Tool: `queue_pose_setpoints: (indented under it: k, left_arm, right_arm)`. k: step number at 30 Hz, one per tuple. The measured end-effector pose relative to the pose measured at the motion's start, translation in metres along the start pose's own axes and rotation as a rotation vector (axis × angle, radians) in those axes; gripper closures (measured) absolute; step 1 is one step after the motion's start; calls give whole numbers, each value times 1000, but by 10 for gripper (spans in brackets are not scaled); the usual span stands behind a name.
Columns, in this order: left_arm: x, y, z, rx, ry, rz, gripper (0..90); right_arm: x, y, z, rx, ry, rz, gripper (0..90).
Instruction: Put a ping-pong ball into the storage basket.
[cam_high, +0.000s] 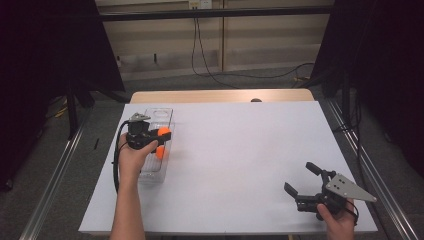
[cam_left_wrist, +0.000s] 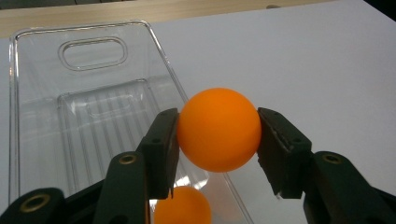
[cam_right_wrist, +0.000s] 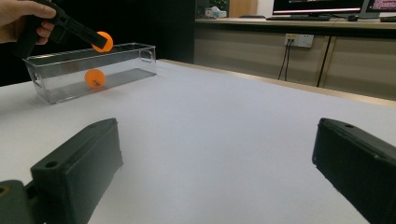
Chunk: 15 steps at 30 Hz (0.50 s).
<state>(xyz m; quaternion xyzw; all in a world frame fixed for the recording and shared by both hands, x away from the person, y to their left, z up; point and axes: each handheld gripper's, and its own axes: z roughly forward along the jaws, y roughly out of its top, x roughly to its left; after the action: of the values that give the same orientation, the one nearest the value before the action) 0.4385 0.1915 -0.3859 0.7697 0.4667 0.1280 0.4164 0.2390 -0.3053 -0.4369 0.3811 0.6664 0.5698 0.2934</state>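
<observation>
My left gripper (cam_high: 163, 133) (cam_left_wrist: 217, 133) is shut on an orange ball (cam_high: 164, 132) (cam_left_wrist: 218, 129) (cam_right_wrist: 102, 41), held above the right rim of a clear plastic bin (cam_high: 159, 117) (cam_left_wrist: 70, 107) (cam_right_wrist: 126, 63) at the table's left. A second orange ball (cam_high: 160, 152) (cam_left_wrist: 183, 205) (cam_right_wrist: 95, 78) lies inside the bin, below the held one. My right gripper (cam_high: 301, 179) (cam_right_wrist: 215, 163) stands open near the table's front right corner, nothing between its fingers.
The white tabletop (cam_high: 240, 150) stretches wide between the bin and the right gripper. A wooden strip (cam_high: 220, 95) runs along the far edge. Cables (cam_high: 210, 70) trail on the floor behind the table.
</observation>
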Motion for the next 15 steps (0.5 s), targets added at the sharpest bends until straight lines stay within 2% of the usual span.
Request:
queue_pose_setpoints:
  k: [15]
  left_arm:
    - [5, -2, -3, 1, 28, -4, 508]
  right_arm:
    - [0, 0, 0, -1, 0, -1, 10]
